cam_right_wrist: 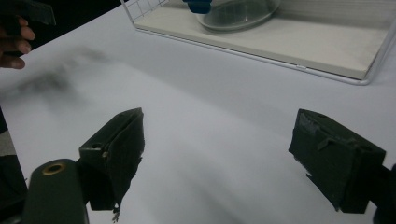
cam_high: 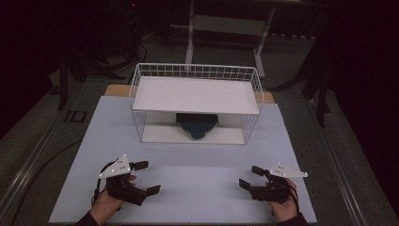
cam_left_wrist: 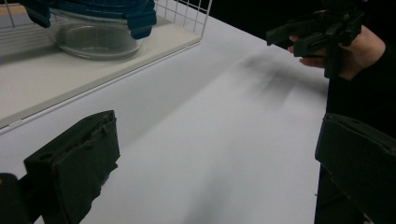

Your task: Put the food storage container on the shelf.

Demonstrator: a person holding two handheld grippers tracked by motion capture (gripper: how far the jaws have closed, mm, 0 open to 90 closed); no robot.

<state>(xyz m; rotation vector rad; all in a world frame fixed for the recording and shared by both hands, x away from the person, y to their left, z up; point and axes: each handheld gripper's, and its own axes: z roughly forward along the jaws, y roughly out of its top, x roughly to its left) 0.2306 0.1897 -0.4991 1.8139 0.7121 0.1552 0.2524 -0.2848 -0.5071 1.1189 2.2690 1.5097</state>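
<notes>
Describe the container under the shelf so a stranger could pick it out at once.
Start from the white wire rack at the far side of the table. Look beneath its white upper shelf, on the lower board. There sits a clear glass bowl with a dark blue clip-on lid, the one coloured thing among white surfaces.

two grippers: left gripper [cam_high: 147,177], right gripper [cam_high: 249,176]; one wire rack [cam_high: 141,89]; one blue-lidded glass container [cam_high: 196,125].

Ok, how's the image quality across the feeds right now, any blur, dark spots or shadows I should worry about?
High view: table lit, surroundings almost black. Left gripper view: glass container readable, smeared grey shadow under the right gripper. Right gripper view: jaws sharp, similar soft shadow far left; container top cropped.
</notes>
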